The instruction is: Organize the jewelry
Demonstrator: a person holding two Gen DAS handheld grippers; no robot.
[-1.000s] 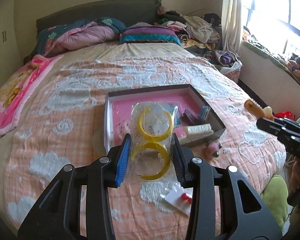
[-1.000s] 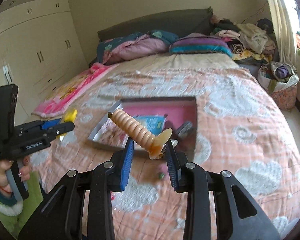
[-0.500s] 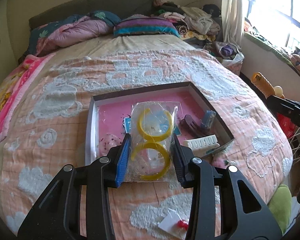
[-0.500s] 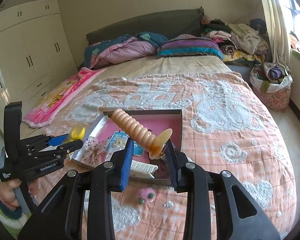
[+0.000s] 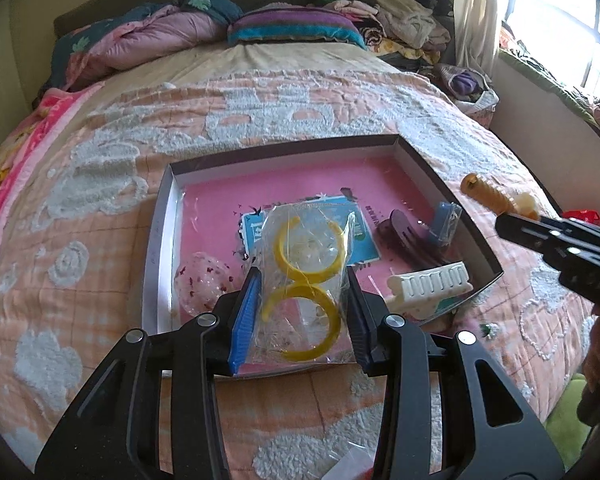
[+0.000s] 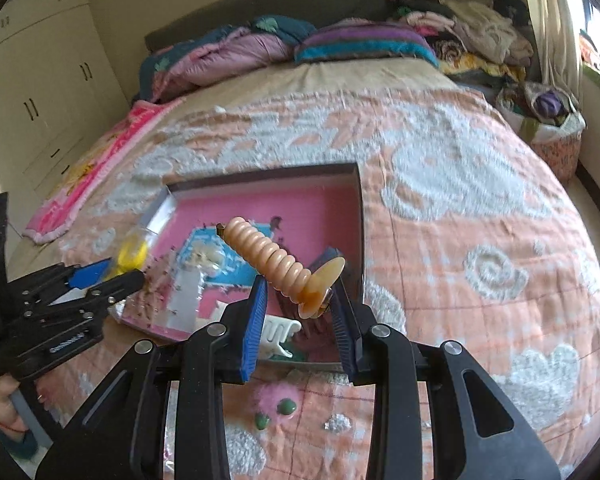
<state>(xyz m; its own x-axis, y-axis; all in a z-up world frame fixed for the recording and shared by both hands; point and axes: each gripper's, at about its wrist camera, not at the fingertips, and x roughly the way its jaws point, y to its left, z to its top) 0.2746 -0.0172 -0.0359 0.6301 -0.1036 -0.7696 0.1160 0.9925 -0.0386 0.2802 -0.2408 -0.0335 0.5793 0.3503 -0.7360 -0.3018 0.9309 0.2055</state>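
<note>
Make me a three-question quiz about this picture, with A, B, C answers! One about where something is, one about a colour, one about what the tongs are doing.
1. Where is the white comb-like clip?
A. On the pillows
B. In the box, near its front right corner
C. On the windowsill

2. What colour are the rings in the clear bag?
A. Yellow
B. Green
C. Black

3. What are the right tongs doing?
A. Hanging open with nothing in them
B. Pressing on the blanket
C. Gripping a ridged peach hair clip

Answers: 1 B, it lies against the wall of the box. 2 A, two yellow hoops show through the plastic. 3 C, the clip sits clamped between the pads.
</note>
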